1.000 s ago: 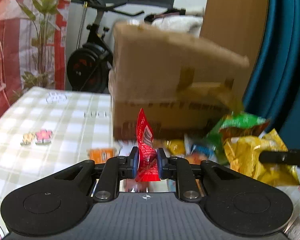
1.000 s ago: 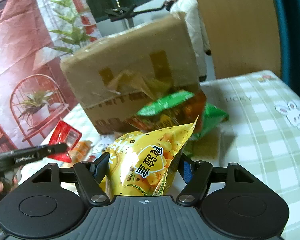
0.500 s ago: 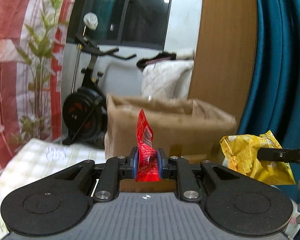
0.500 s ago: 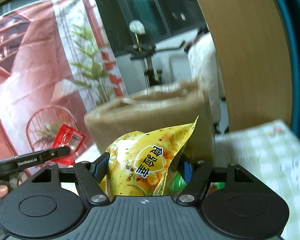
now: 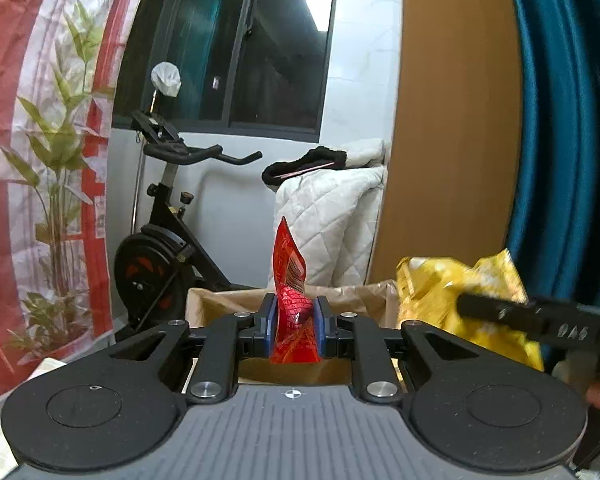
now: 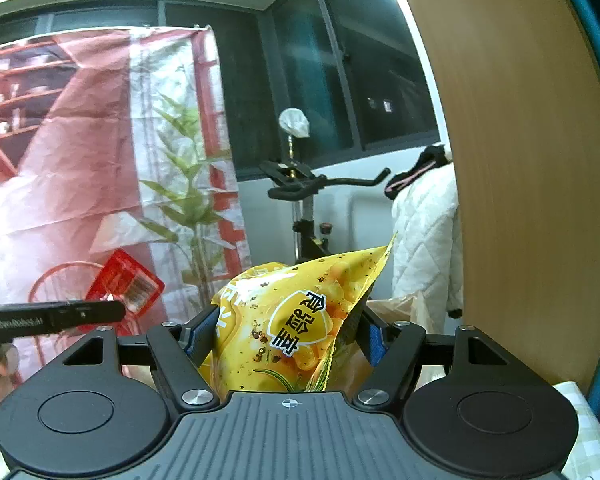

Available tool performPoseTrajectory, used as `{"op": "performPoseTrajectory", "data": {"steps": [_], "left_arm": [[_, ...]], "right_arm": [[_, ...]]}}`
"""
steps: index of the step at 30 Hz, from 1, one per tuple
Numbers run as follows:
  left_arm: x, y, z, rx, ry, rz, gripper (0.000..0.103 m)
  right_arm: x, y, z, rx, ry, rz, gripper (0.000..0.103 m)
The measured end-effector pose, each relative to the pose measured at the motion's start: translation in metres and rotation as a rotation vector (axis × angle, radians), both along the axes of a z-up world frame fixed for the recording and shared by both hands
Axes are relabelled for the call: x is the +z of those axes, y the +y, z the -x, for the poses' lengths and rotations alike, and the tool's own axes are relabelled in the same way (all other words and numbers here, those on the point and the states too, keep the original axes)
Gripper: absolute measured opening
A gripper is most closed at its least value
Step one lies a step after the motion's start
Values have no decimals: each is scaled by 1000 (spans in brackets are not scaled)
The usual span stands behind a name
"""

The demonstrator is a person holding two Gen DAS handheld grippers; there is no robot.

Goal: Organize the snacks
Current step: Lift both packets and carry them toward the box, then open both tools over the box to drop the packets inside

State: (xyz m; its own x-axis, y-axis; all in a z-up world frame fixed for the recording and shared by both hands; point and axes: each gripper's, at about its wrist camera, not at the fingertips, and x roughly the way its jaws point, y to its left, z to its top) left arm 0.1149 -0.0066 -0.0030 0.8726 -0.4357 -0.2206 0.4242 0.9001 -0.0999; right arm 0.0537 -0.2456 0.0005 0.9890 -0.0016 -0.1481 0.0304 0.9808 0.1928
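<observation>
My left gripper (image 5: 293, 330) is shut on a small red snack packet (image 5: 290, 292) that stands upright between the blue pads. It is held above the open cardboard box (image 5: 220, 300), whose rim shows just beyond the fingers. My right gripper (image 6: 284, 332) is shut on a yellow snack bag (image 6: 296, 328) with a Korean label. In the left wrist view the yellow bag (image 5: 452, 300) hangs at the right beside the box, blurred. In the right wrist view the red packet (image 6: 126, 284) and the left gripper's finger (image 6: 52, 316) show at the left.
An exercise bike (image 5: 160, 248) and a white quilted cover (image 5: 332, 216) stand behind the box. A wooden panel (image 5: 452, 120) and a teal curtain (image 5: 568, 120) are at the right. A red printed backdrop with a plant (image 5: 40, 160) is at the left. Checked tablecloth (image 6: 588, 432) shows at lower right.
Both grippers have risen with their snacks. The table and snack pile have dropped out of sight, and the box top now sits low, just beyond the left fingers.
</observation>
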Motion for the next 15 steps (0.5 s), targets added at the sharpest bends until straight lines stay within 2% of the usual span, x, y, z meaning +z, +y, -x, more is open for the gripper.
{"op": "performPoseTrajectory", "data": {"steps": [6,15], "left_arm": [[-1,-15,-37,-3,33,-19,20],[-18,-20,-66,-17,100,-29,21]], "right_arm": [[-10,-13,-35,5,25,-28,67],[-32,-24,-70,-7,96,-70,69]]}}
